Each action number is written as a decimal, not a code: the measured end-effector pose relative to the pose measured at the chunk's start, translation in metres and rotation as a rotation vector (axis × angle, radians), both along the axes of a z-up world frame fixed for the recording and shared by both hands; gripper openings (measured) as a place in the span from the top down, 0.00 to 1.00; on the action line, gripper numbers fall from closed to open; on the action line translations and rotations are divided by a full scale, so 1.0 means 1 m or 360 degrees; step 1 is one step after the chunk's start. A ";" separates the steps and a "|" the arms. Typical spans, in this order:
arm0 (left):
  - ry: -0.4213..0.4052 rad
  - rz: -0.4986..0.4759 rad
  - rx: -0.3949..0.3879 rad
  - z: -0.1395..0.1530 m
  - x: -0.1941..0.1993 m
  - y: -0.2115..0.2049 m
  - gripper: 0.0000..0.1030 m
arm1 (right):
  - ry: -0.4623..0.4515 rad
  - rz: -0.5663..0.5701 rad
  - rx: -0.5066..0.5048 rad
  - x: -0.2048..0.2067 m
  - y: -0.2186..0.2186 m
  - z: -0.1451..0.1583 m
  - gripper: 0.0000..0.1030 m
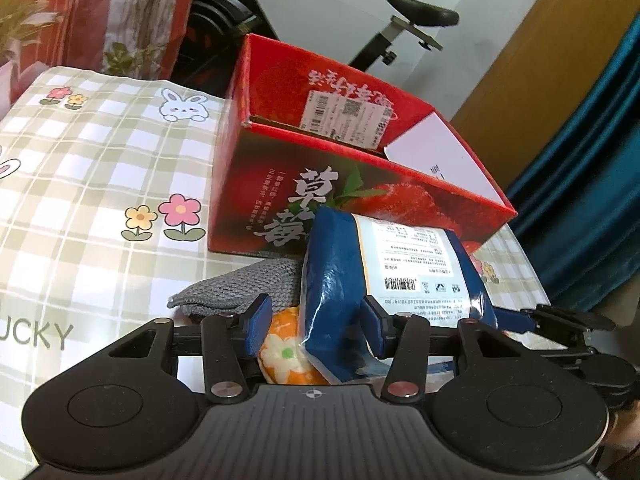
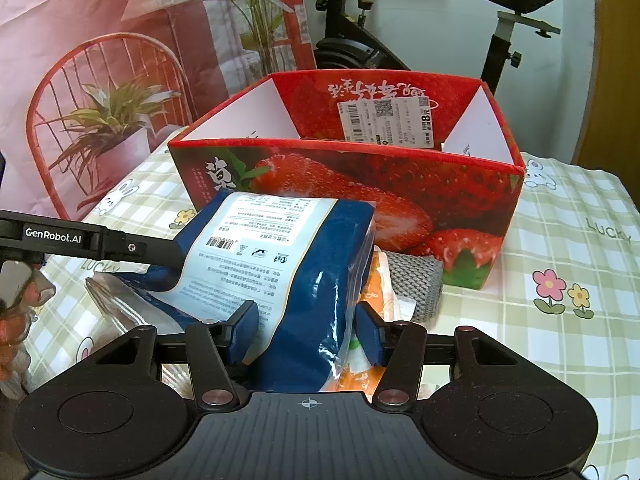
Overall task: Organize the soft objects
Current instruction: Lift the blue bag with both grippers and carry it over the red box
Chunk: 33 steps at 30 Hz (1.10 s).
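From the left wrist view, we are looking along the left tool [image 1: 316,326], whose blue pads are standing at a middling gap around one end of the glossy blue plastic package with the white printed label [image 1: 384,276]. The package is touching the right pad; whether the left pad is pressing on it we cannot tell, since the orange plush piece with a white flower [image 1: 286,354] is showing in the gap there. The package's long axis is running from about 7 o'clock up to 1 o'clock, pointing at the open red strawberry-printed cardboard box [image 1: 360,184] at 12 o'clock, beyond. A grey knitted cloth [image 1: 244,286] is lying at 10 o'clock on the checked worktop [image 1: 80,200].

From the right wrist view, we are seeing the right tool [image 2: 308,332] straddling the package's other end [image 2: 280,264] at a similar middling gap, both pads appearing to bear on it. The box [image 2: 352,184] is sitting at 12 o'clock, just behind the package, its opening higher than the package. We are judging that both hands are sharing the load, so the coming lift must carry it up and over the near wall.
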<state>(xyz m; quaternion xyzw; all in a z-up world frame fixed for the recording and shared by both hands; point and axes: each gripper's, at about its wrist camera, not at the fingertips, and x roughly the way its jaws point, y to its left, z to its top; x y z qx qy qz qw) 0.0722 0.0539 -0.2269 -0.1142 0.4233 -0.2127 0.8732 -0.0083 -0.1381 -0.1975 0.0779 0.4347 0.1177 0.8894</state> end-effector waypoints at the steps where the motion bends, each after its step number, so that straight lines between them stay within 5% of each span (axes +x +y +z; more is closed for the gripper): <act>1: 0.0005 -0.0018 0.0001 0.000 0.000 0.000 0.52 | 0.0001 0.0003 0.0002 0.000 -0.001 0.000 0.52; 11: 0.0018 -0.0194 0.0035 -0.006 0.010 -0.007 0.53 | -0.0023 0.0075 -0.0051 0.002 0.002 0.003 0.57; 33: -0.0036 -0.0301 -0.0264 0.022 0.005 -0.007 0.57 | -0.0255 0.0379 -0.0234 0.007 -0.001 0.055 0.85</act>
